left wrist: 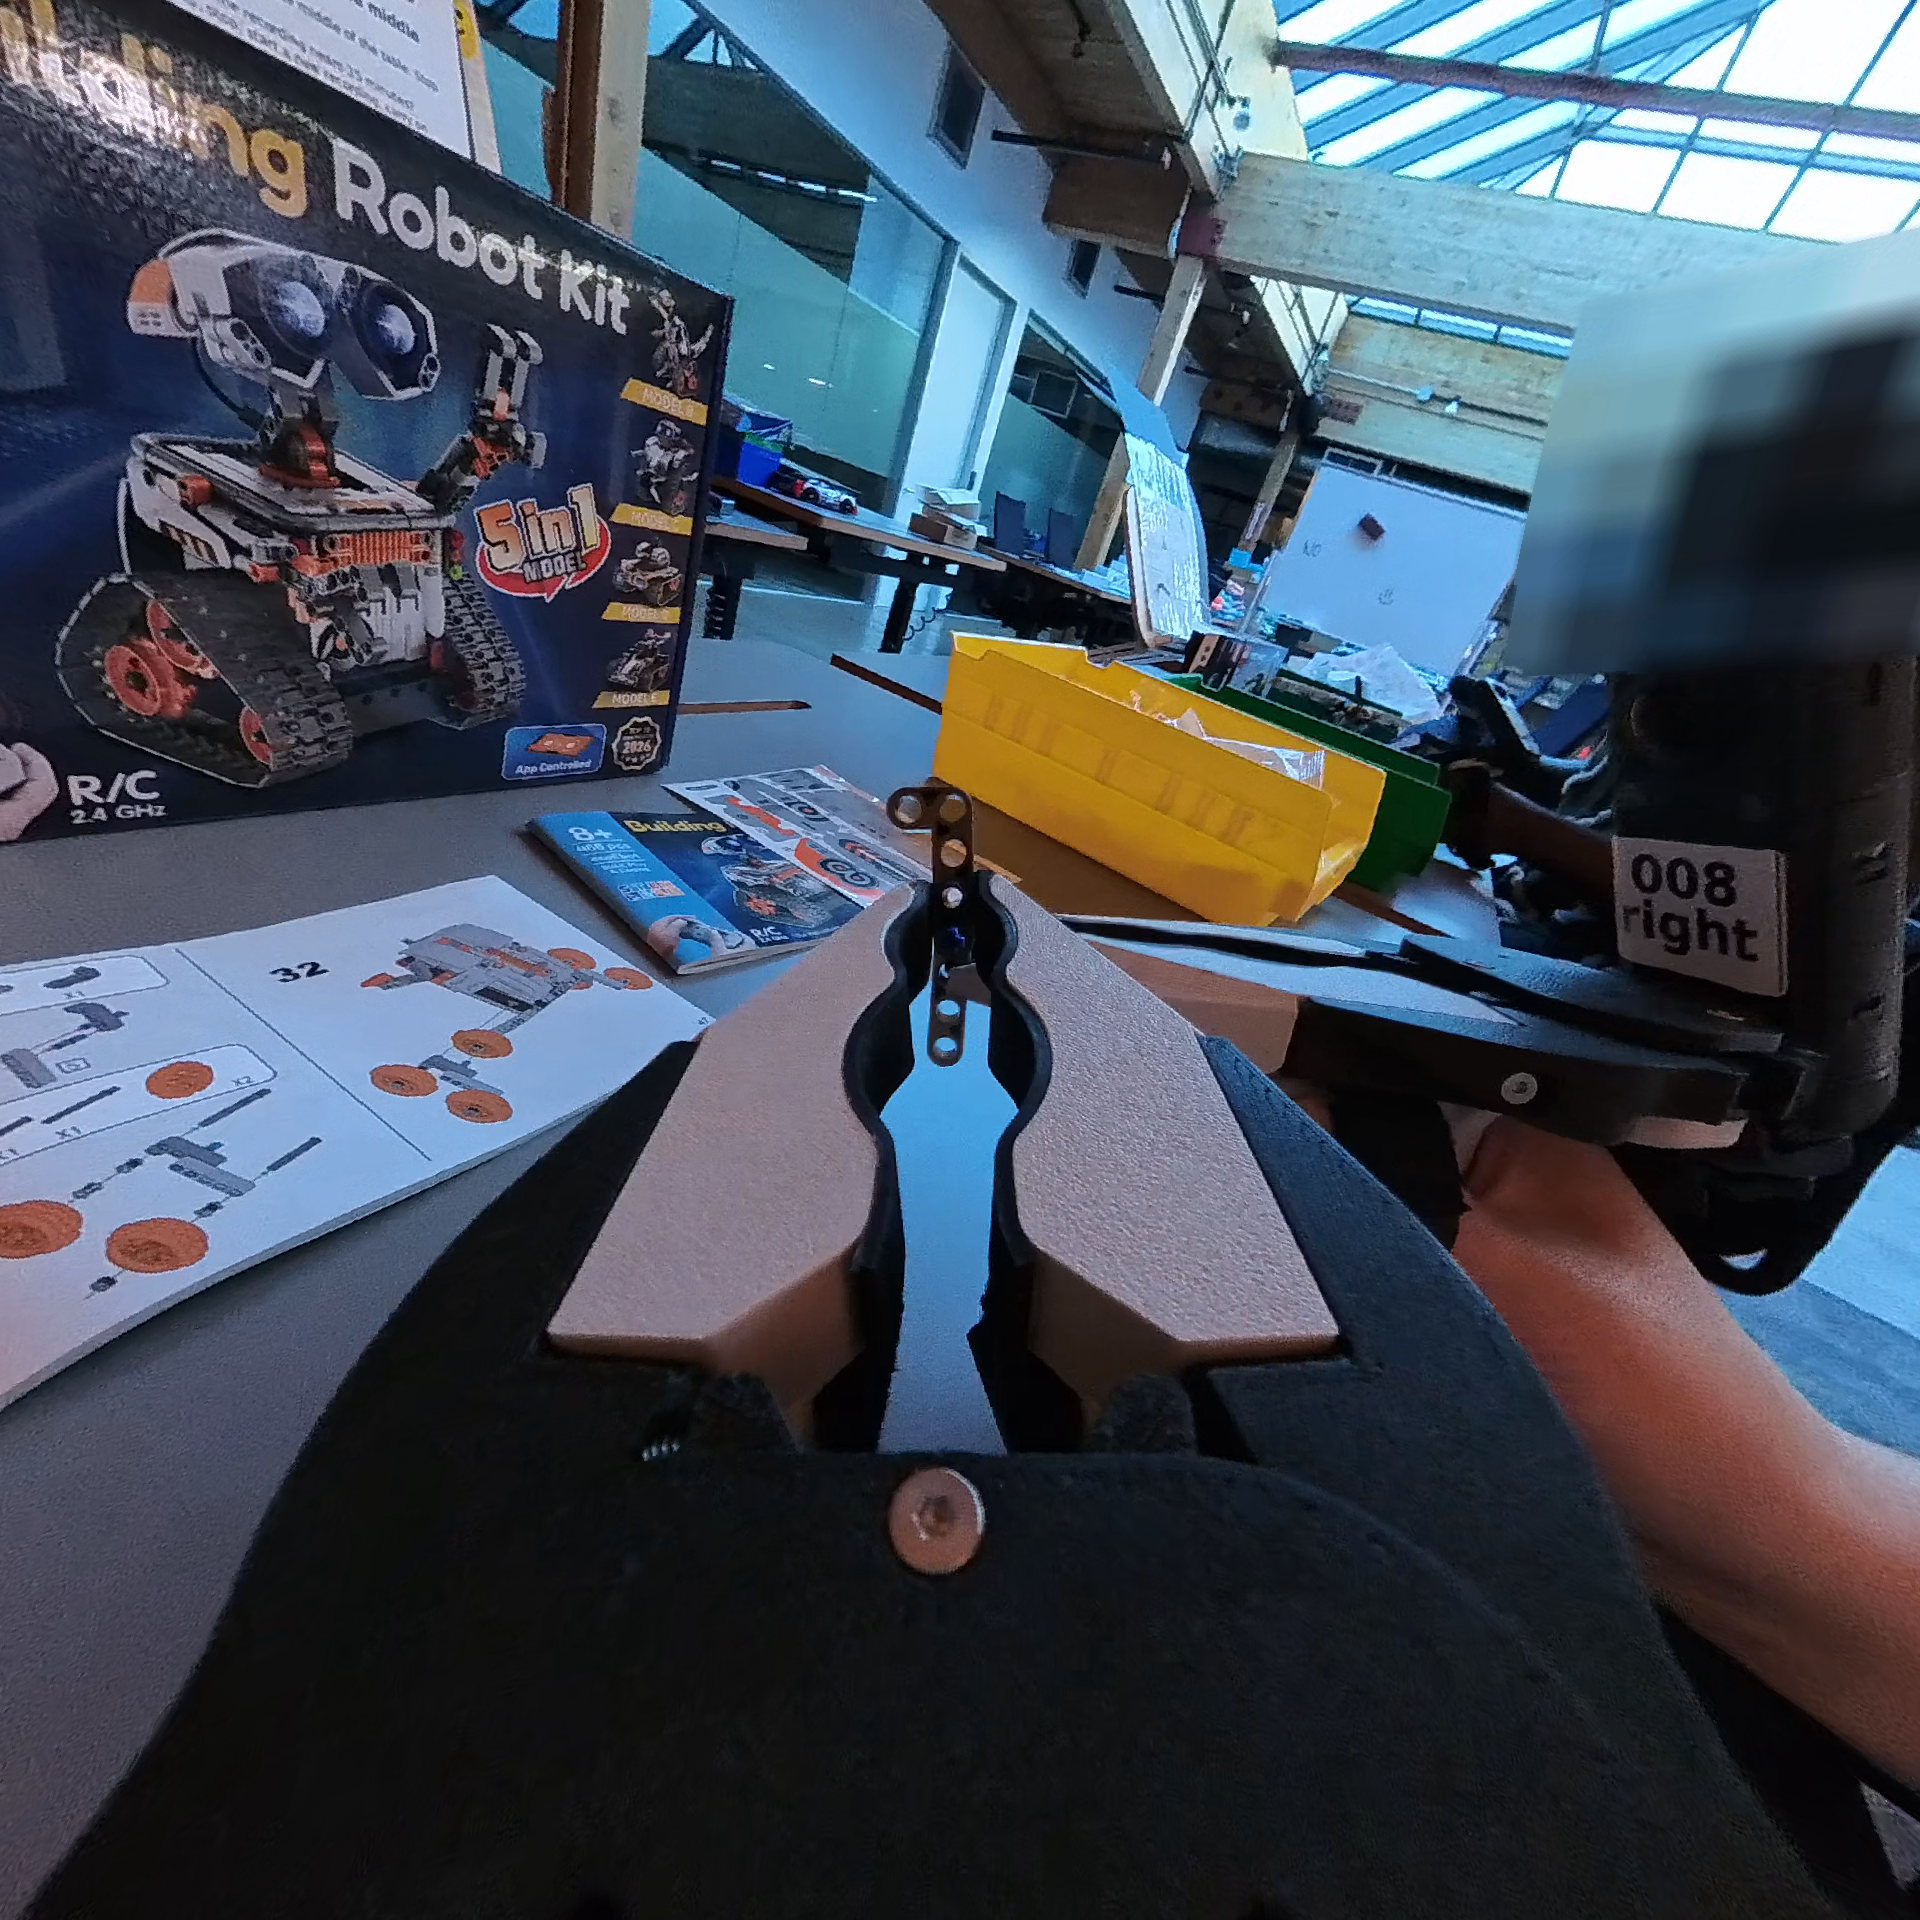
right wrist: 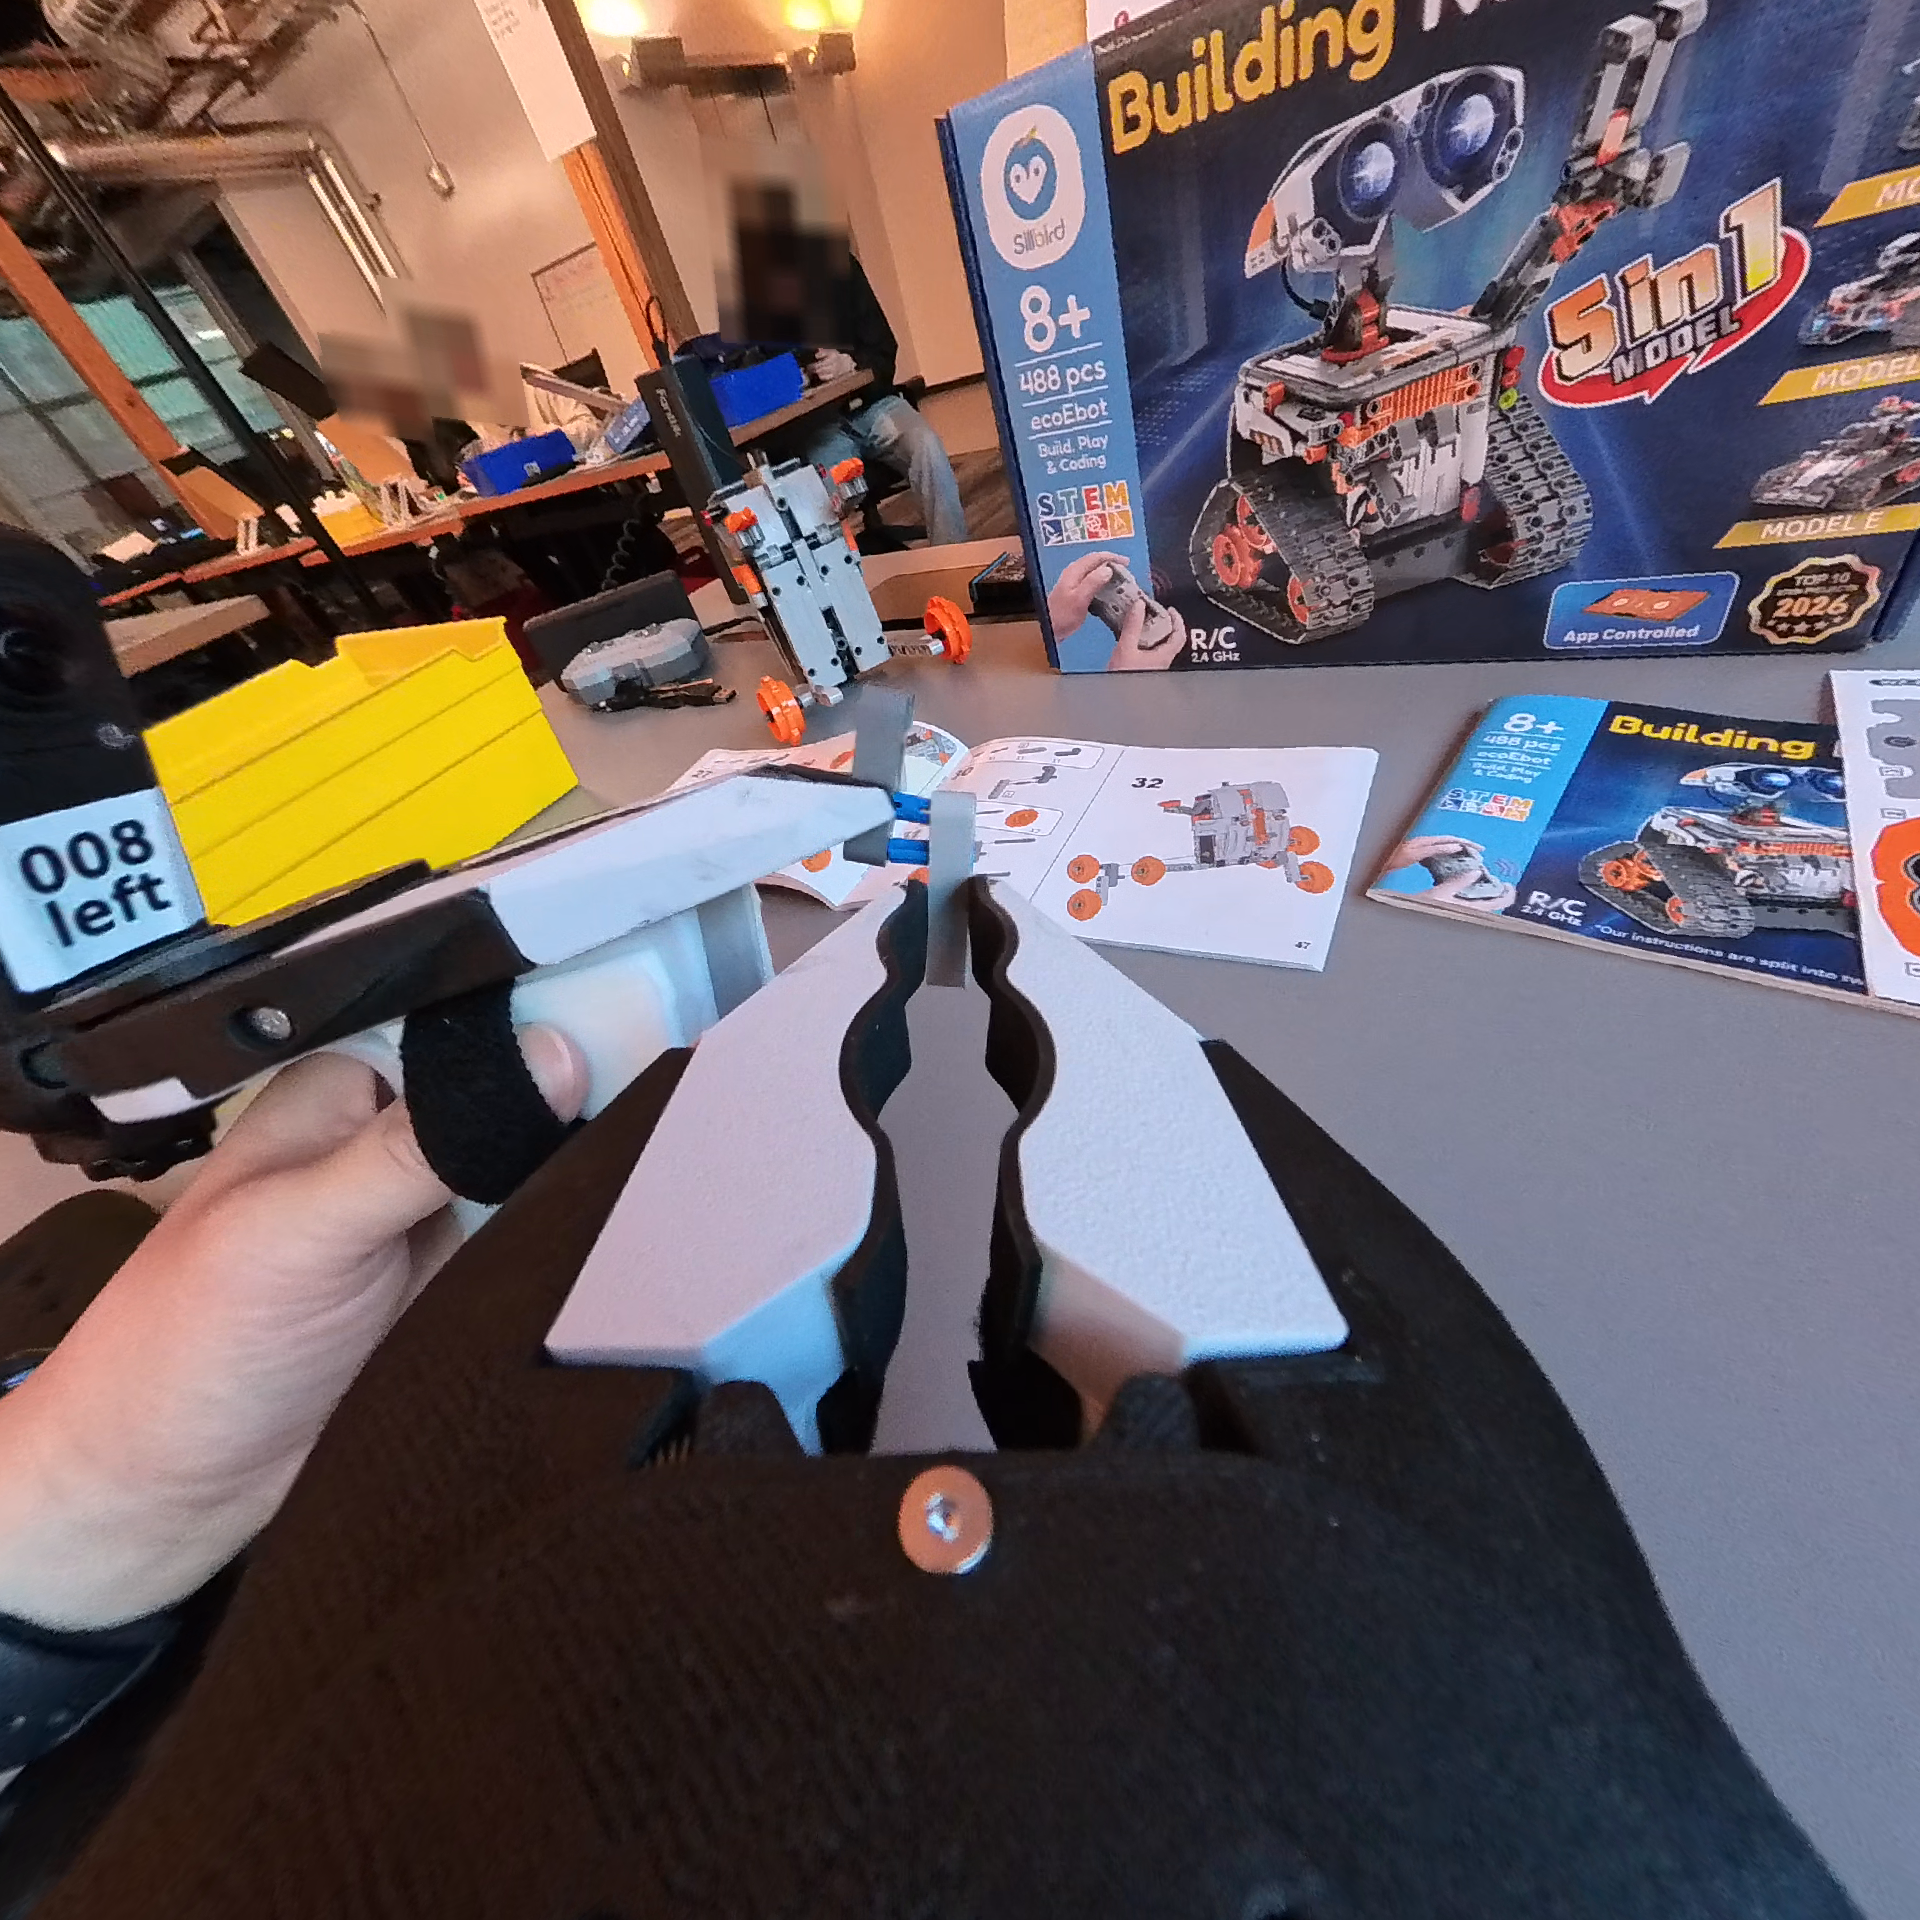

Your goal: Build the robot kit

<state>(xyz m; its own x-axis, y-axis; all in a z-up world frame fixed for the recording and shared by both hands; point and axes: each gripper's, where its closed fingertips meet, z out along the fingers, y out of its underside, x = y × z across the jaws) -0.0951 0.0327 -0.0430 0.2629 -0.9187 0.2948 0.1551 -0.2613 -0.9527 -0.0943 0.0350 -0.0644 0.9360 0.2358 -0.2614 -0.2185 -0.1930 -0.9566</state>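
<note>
My left gripper [left wrist: 951, 896] is shut on a thin dark grey holed beam [left wrist: 938, 826] that stands upright, with its T-shaped top above the fingertips. In the right wrist view the left gripper [right wrist: 878, 805] comes in from the left, and blue pins [right wrist: 910, 827] stick out of its beam [right wrist: 883, 732] toward the right. My right gripper [right wrist: 948, 906] is shut on a light grey beam piece [right wrist: 948, 862] held upright, right against the ends of those pins. In the left wrist view the right gripper's body [left wrist: 1507, 1029] reaches in from the right; its tips are hidden behind my left finger.
Grey table [right wrist: 1455, 1195]. A robot kit box [right wrist: 1455, 312] stands at the back. An open instruction booklet [right wrist: 1195, 831], a closed booklet [right wrist: 1621, 831] and a sticker sheet [left wrist: 810, 821] lie flat. Yellow bin [right wrist: 353, 748], green bin [left wrist: 1397, 800], partly built model [right wrist: 810, 582], grey module [right wrist: 634, 655]. The tips of both grippers are at nearly the same place.
</note>
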